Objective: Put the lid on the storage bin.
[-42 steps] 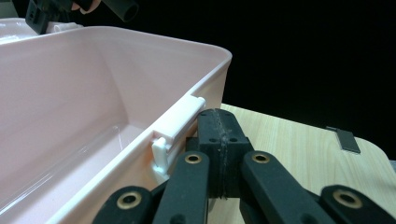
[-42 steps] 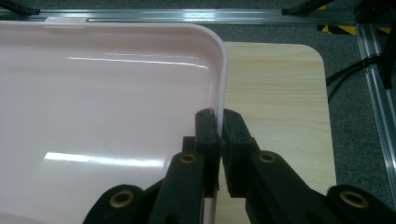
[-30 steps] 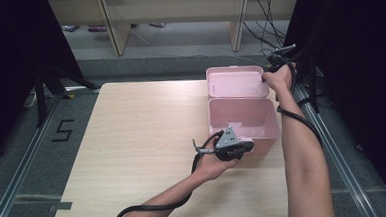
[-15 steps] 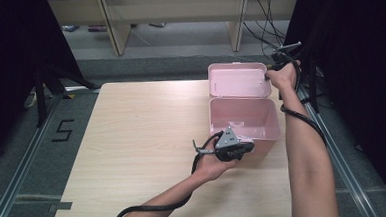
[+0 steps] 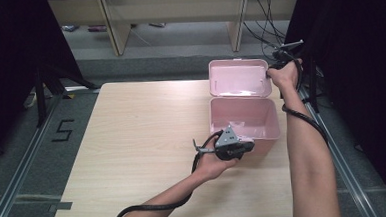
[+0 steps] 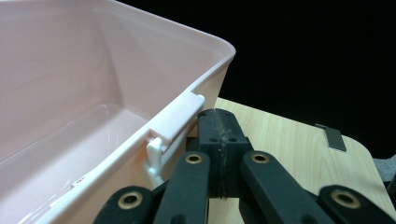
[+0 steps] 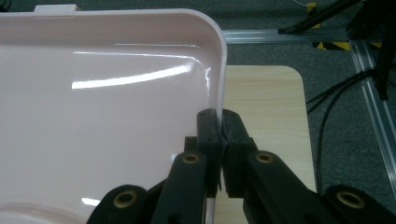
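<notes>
A pink plastic box stands near the table's right edge with its hinged lid raised behind it. My right gripper is at the lid's right edge. In the right gripper view this gripper is shut on the lid's rim, and the lid's glossy inner face lies to its left. My left gripper rests against the box's front wall. In the left gripper view its jaws are shut with nothing between them, just beside the white latch. The box's inside looks empty.
The light wooden table stretches wide to the left of the box. Metal rails run along the floor on both sides. Cables trail on the floor to the right. Shelf legs stand beyond the table's far edge.
The right hand has shifted slightly up and right with the lid's edge, and the lid now stands a little more upright. The left hand and the box body stayed put.
</notes>
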### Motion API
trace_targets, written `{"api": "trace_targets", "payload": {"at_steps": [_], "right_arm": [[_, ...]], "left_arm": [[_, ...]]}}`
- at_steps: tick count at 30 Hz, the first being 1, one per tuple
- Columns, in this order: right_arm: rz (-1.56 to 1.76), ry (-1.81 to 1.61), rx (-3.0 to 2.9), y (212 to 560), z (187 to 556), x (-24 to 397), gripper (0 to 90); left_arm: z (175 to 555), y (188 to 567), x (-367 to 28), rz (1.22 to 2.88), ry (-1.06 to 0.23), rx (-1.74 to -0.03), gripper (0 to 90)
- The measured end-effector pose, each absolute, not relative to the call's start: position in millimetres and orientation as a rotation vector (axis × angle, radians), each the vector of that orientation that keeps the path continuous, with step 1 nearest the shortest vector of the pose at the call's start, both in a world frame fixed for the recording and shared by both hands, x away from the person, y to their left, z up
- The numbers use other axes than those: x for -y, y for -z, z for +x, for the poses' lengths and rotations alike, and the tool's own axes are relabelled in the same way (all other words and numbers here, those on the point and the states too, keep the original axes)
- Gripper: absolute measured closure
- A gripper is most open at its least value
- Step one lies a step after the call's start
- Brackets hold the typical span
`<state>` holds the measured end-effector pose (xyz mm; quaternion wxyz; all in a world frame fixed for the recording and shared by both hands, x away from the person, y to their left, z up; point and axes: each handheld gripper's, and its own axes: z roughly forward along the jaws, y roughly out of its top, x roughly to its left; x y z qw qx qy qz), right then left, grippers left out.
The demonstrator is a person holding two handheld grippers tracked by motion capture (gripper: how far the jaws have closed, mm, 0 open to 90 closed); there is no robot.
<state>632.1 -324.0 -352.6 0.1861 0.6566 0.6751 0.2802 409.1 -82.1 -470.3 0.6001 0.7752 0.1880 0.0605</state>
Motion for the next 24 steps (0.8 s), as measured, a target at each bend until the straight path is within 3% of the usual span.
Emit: {"api": "trace_targets", "payload": {"at_steps": [24], "right_arm": [[1.791, -0.842, -1.871, 337, 620, 318, 89.8]], "left_arm": [[407, 472, 84, 1.817, -0.119, -0.453, 89.9]]}}
